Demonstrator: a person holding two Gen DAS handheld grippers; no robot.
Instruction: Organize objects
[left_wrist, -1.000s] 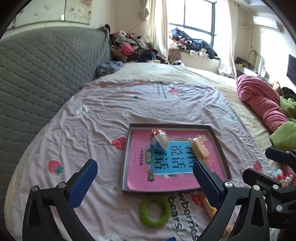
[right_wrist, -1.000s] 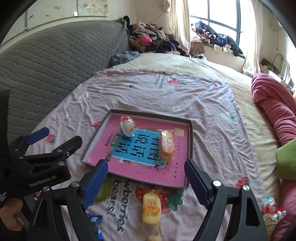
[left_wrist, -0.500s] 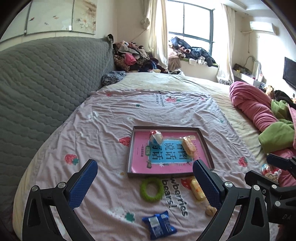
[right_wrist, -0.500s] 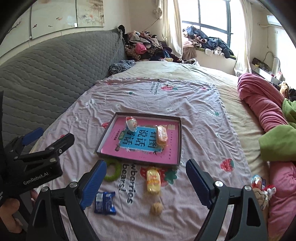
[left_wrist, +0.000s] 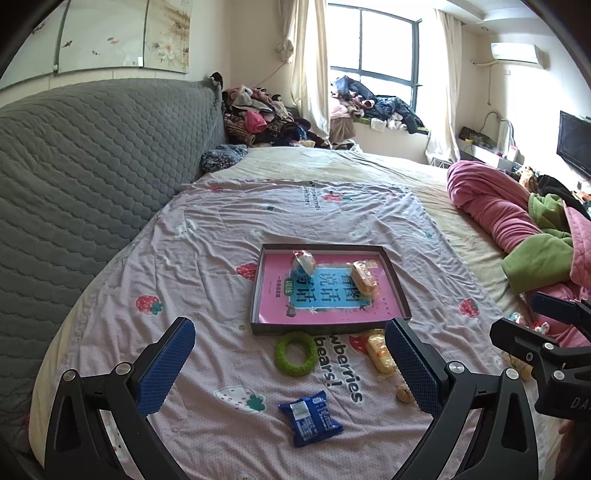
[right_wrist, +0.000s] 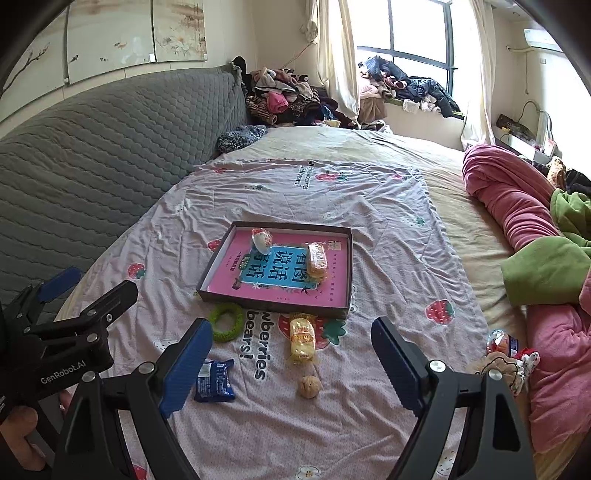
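A dark shallow tray (left_wrist: 258, 288) (right_wrist: 275, 300) with a pink and blue book lining it lies on the bedsheet. In it are a wrapped round snack (left_wrist: 303, 261) (right_wrist: 261, 239) and a wrapped orange cake (left_wrist: 364, 277) (right_wrist: 317, 260). In front of the tray lie a green ring (left_wrist: 295, 353) (right_wrist: 227, 322), a yellow wrapped cake (left_wrist: 380, 352) (right_wrist: 302, 338), a blue packet (left_wrist: 310, 419) (right_wrist: 214, 380) and a small brown ball (left_wrist: 403, 393) (right_wrist: 309, 386). My left gripper (left_wrist: 291, 373) and right gripper (right_wrist: 291, 365) are both open and empty, held back from these things.
A grey quilted headboard (left_wrist: 81, 166) runs along the left. Pink and green blankets (left_wrist: 517, 236) (right_wrist: 535, 240) are piled at the right. A small toy and wrapped sweet (right_wrist: 506, 354) lie at the right. Clothes are heaped by the window (left_wrist: 369, 103).
Both grippers have pulled back and up from the tray. The tray looks smaller, and the green ring, blue packet, yellow cake and brown ball have come into view.
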